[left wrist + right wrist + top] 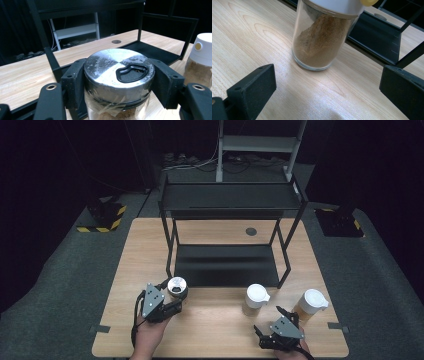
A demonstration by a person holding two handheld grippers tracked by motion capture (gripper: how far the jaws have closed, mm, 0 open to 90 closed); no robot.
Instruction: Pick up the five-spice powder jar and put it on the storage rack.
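Observation:
My left gripper (pixel 172 299) is shut on a glass jar with a silver shaker lid (pixel 177 286) near the black rack's front left leg. In the left gripper view the black pads (pixel 75 82) press both sides of the jar's lid (pixel 117 66), and brown powder shows below it. My right gripper (pixel 274 324) stands open near the table's front edge. Its jaws are spread wide (pixel 327 87) with nothing between them. A white-lidded jar of brown powder (pixel 320 37) stands upright on the wood just ahead of it.
A black two-level rack (pixel 230 200) stands mid-table, with its lower shelf (pixel 225 265) bare. Two white-lidded jars (pixel 256 299) (pixel 311 304) stand in front of its right side. A round grommet (pixel 251 231) sits in the wooden tabletop (pixel 210 330) behind it.

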